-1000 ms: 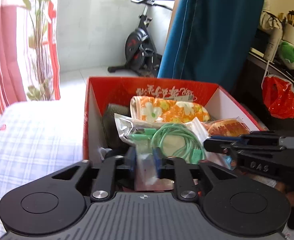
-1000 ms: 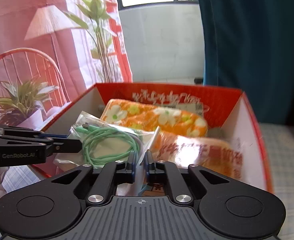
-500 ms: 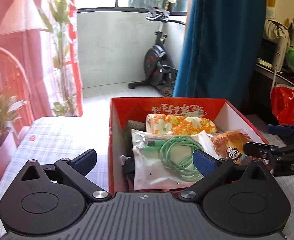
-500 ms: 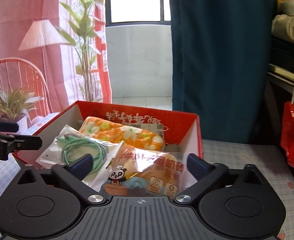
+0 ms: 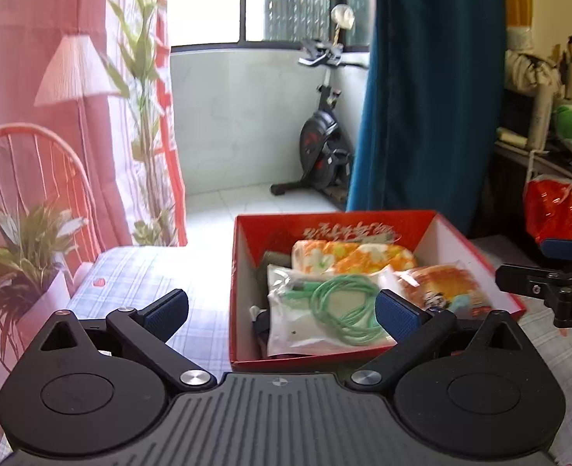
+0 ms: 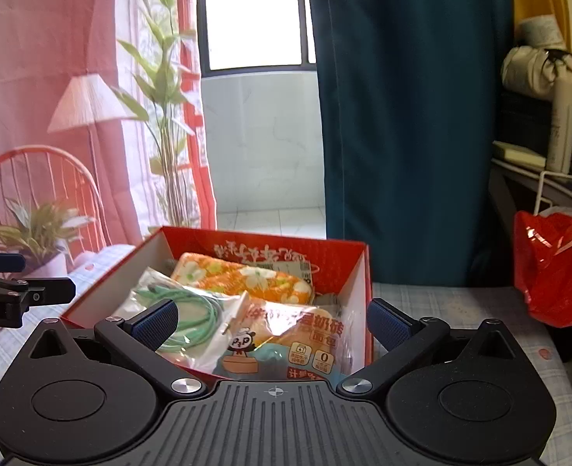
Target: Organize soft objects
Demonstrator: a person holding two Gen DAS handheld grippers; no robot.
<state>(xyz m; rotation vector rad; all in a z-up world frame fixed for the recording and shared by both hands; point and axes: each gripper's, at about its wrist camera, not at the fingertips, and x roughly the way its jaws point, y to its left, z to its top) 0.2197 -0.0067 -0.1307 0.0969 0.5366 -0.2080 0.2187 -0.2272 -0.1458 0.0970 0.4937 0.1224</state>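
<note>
So both grippers are pulled back from the red box [image 5: 243,295] with nothing in them. The left gripper [image 5: 282,312] has its jaws spread wide apart, blue pads out to either side, and nothing is between them. Same story with the right gripper [image 6: 272,320]: jaws wide apart, empty.

The box sits on a tabletop [image 5: 138,283] with a pale checked cloth, and all the soft stuff is inside it. At the back there's an orange floral cloth roll [image 5: 354,258] lying crosswise along the far wall. In front of it, toward the box's left side, is a clear plastic bag with a coiled green cable [image 5: 344,312] in it. Right beside that, on the right side of the box, is a packaged bread [image 6: 286,339] with a little panda on the wrapper; the two packets overlap a bit. Something dark and greyish is tucked under the bag near the left wall, can't tell what it is.

A red plastic bag [image 6: 558,268] hangs off to the right, well apart from the box.
</note>
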